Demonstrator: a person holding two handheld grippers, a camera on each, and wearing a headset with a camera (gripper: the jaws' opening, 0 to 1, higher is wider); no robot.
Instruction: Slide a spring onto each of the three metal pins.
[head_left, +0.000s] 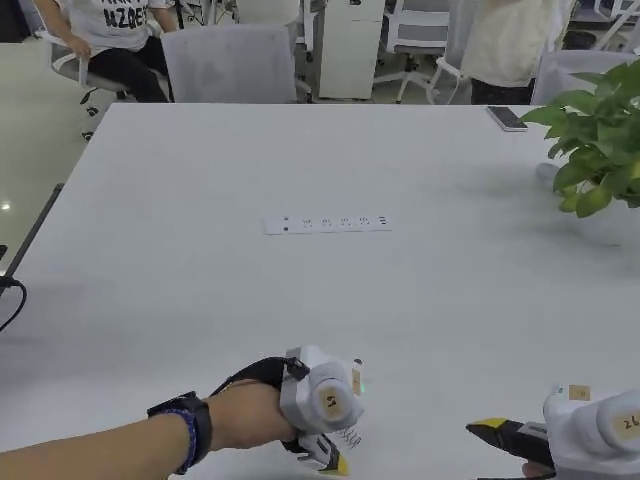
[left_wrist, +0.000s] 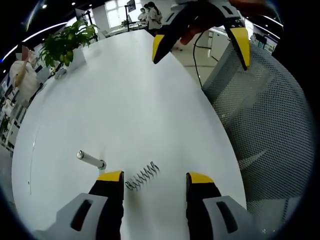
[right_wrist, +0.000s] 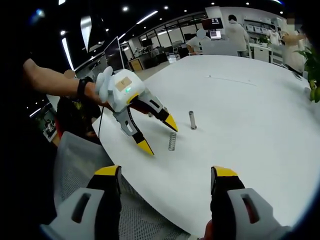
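A small coil spring (left_wrist: 142, 176) lies on the white table (left_wrist: 125, 90), between the yellow fingertips (left_wrist: 111, 176) of my open left gripper (left_wrist: 155, 177); they do not touch it. A short metal pin (left_wrist: 91, 159) sits just left of that gripper. From the right gripper view, the pin (right_wrist: 192, 120) stands upright beyond the spring (right_wrist: 172, 141), and the left gripper (right_wrist: 158, 134) points down at the spring from the left. My right gripper (right_wrist: 166, 173) is open and empty, at the table's near edge. Both the left gripper (head_left: 330, 455) and the right gripper (head_left: 495, 432) show low in the head view.
A white power strip (head_left: 327, 223) lies mid-table. A potted plant (head_left: 600, 140) stands at the right edge and a phone (head_left: 507, 118) at the far right. A grey mesh chair (left_wrist: 265, 115) sits beside the near table edge. People sit and stand behind the table.
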